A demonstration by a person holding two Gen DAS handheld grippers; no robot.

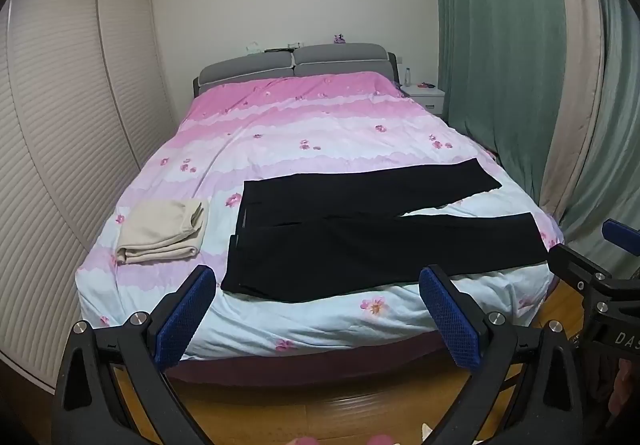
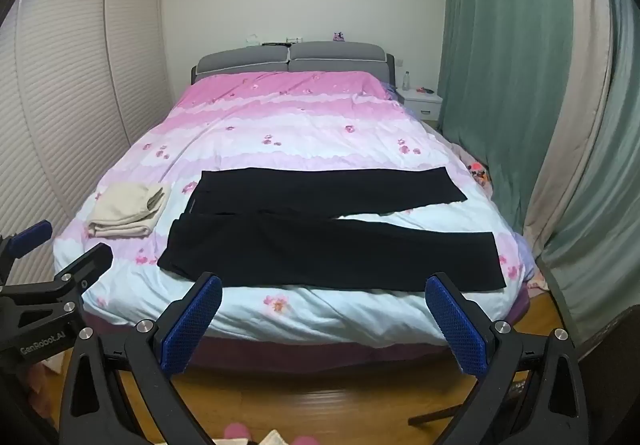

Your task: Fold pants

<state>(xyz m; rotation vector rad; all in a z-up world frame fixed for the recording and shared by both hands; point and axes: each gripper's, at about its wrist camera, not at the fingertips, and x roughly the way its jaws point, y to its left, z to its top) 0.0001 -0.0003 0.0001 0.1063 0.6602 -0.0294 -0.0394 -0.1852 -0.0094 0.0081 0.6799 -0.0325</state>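
1. Both grippers, left gripper (image 1: 318, 285) and right gripper (image 2: 323, 295), have jaws spread wide, empty, touching nothing.
2. Black pants (image 1: 360, 241) lie flat on the bed (image 1: 320, 325) just beyond the jaws, long axis crosswise, waistband left, legs right.

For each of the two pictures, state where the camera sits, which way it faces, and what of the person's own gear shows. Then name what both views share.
Left wrist view: sits on the left tool, open, at the foot of the bed, facing the headboard; the right tool shows at its right edge.
Right wrist view: sits on the right tool, open, facing the same way; the left tool shows at its left edge.
Shared: black pants spread flat, a folded beige garment, green curtain.
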